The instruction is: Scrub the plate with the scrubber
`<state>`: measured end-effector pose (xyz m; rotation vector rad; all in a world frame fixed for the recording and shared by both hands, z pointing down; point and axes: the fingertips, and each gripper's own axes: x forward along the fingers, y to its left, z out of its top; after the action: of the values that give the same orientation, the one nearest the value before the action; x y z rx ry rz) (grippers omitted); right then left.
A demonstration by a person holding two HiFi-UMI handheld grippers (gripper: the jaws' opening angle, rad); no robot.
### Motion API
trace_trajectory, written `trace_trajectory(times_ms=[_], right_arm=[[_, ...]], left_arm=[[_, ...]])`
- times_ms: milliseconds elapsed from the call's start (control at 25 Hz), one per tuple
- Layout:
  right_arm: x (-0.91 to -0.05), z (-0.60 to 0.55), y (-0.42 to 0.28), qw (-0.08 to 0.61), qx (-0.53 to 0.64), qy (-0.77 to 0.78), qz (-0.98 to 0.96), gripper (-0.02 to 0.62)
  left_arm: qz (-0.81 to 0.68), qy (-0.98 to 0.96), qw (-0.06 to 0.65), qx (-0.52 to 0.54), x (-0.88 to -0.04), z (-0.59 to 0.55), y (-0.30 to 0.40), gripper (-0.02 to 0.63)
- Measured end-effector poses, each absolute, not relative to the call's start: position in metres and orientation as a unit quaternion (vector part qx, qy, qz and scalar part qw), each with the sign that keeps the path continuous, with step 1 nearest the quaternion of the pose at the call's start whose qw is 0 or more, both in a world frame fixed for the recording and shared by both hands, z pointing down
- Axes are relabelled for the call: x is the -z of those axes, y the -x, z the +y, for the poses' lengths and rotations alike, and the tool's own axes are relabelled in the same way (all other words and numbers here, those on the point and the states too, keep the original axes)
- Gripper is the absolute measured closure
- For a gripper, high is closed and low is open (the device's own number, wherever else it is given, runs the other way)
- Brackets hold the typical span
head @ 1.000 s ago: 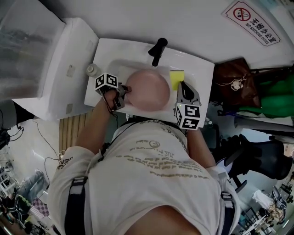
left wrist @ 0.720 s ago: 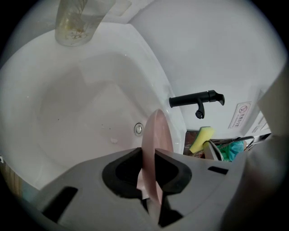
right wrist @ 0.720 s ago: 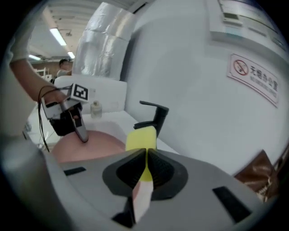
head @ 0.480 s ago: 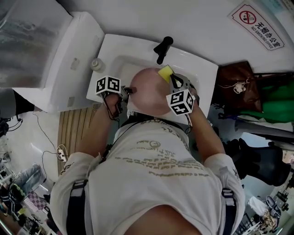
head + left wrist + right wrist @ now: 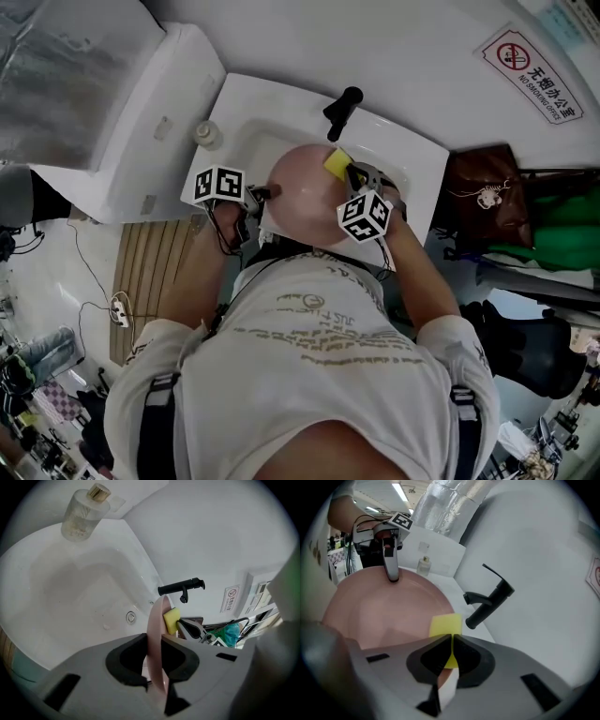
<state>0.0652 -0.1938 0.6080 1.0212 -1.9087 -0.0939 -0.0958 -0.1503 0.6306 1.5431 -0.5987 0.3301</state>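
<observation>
A pink plate [image 5: 305, 192] is held over the white sink [image 5: 246, 139], seen edge-on in the left gripper view [image 5: 157, 634]. My left gripper [image 5: 258, 195] is shut on the plate's left rim [image 5: 154, 667]. My right gripper [image 5: 349, 176] is shut on a yellow scrubber [image 5: 337, 162], which rests against the plate's far right part [image 5: 393, 616]. The scrubber [image 5: 446, 626] sticks out beyond the right jaws, flat on the pink surface. From the left gripper view the scrubber [image 5: 171, 619] touches the plate's far face.
A black faucet [image 5: 342, 111] stands at the back of the sink, just beyond the scrubber. A small clear bottle [image 5: 207, 134] sits on the sink's left corner. A drain hole [image 5: 131, 617] shows in the basin. Bags [image 5: 487, 202] lie to the right.
My right gripper has carried the scrubber from the sink's right edge leftward onto the plate. The plate has tilted up and shifted slightly toward the faucet. The left gripper kept its hold.
</observation>
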Motion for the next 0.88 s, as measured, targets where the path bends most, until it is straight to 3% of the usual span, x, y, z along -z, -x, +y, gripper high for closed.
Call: trace_trajectory(times_ms=[360,880], right_arm=[[-0.612,-0.186,-0.061,0.458,-0.006,-0.396,-0.796,0.558],[-0.614,-0.141,-0.03,0.385,-0.201,-0.368,-0.822,0.558]], left_arm=[[-0.293,-0.663,0.681,-0.102,-0.638,-0.166,0.111,0.547],[-0.309,-0.658,0.683,-0.07,-0.634,-0.187,0.108,0.546]])
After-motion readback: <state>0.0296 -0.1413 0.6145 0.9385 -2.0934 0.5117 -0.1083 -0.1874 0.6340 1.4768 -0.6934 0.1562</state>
